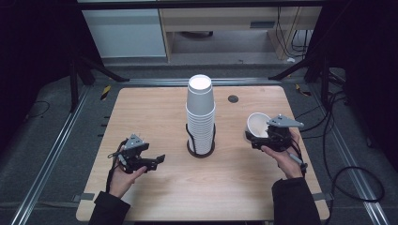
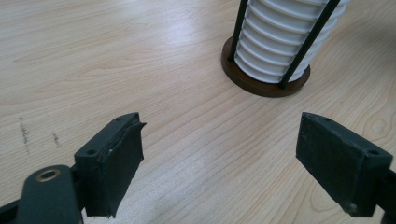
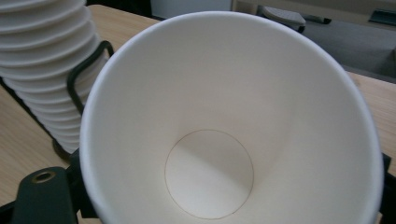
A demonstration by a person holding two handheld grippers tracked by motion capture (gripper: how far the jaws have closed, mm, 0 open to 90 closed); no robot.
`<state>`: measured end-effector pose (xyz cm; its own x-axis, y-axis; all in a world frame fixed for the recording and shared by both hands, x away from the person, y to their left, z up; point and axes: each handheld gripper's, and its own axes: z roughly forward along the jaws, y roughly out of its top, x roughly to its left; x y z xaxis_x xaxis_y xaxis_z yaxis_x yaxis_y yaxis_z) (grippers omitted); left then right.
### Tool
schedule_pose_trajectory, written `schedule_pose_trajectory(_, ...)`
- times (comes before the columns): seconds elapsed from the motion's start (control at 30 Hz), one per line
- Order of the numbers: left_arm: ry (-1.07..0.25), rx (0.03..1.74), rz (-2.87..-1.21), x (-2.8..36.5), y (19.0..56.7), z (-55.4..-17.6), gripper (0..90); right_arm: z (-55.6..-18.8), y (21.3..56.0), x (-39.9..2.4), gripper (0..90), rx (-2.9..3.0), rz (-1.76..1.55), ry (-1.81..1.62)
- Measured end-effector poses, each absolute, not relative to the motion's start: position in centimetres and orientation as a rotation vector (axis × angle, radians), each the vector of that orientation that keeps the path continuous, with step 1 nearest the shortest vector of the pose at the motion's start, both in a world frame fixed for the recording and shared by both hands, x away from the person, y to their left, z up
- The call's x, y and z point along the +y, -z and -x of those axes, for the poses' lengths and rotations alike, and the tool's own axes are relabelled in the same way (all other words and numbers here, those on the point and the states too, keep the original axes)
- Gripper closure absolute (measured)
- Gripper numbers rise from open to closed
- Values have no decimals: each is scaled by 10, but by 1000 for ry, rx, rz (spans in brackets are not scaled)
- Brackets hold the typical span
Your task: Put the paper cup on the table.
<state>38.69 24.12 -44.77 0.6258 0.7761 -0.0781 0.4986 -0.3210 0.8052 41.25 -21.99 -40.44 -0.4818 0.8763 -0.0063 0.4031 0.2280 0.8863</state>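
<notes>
The right hand-held gripper (image 1: 265, 138) grips a paper cup (image 1: 257, 124) tilted above the worktop (image 1: 155, 108), right of the cup stack (image 1: 201, 112); light and easily crushed, it wants gentle pressure near its stiffer rim, while the left hand-held gripper (image 1: 151, 162) waits open.

— How many loose paper cups?
— One single white paper cup (image 1: 256, 124), at the right.
— And stacks?
— One stack of white paper cups (image 1: 200, 115), in one wire cup holder (image 2: 266, 80) mid-table; its cups are too many to count surely.
— Grippers?
— Two: left gripper (image 1: 155, 161), right gripper (image 1: 263, 138).
</notes>
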Motion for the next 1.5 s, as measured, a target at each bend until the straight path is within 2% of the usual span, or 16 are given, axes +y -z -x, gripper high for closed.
schedule_pose_trajectory(0.8, -431, 1016, -1975, 249, 446, -387, 146, -429, 435, -258, 143, 1982, -1341, -933)
schedule_pose_trajectory(1.5, -443, 1019, -1972, 251, 446, -386, 148, -438, 458, -265, 139, 2036, -1400, -868)
